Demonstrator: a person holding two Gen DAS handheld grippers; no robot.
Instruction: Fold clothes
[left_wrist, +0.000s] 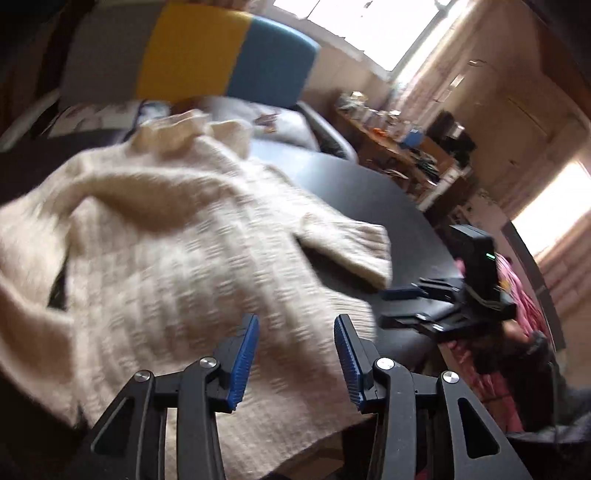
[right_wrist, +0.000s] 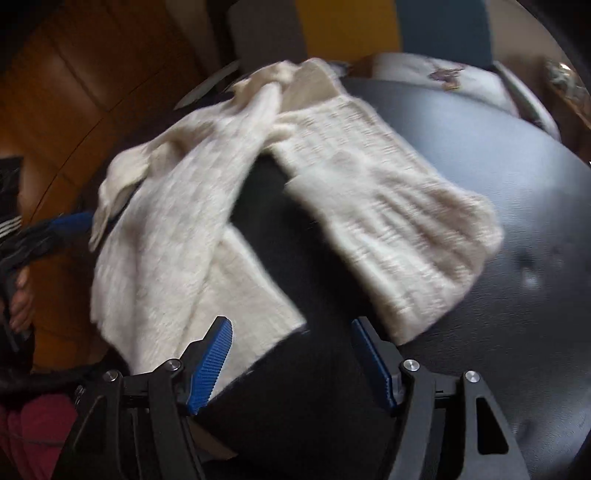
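A cream knitted sweater (left_wrist: 177, 236) lies crumpled on a round black table (left_wrist: 369, 192). In the right wrist view the sweater (right_wrist: 388, 199) spreads in two limbs with bare black table (right_wrist: 517, 184) between and around them. My left gripper (left_wrist: 296, 325) hovers open just above the sweater's near hem, nothing between its blue pads. My right gripper (right_wrist: 291, 325) is open too, over the dark gap between the two limbs. The right gripper (left_wrist: 417, 302) shows at the table's right edge in the left wrist view, and the left gripper (right_wrist: 70, 221) at the far left of the right wrist view.
A chair with grey, yellow and blue back panels (left_wrist: 192, 51) stands behind the table, a pale cushion (left_wrist: 258, 122) on its seat. A cluttered wooden desk (left_wrist: 399, 144) lies at the back right. A hand (right_wrist: 20, 295) and pink clothing (left_wrist: 517, 288) are near the table's edge.
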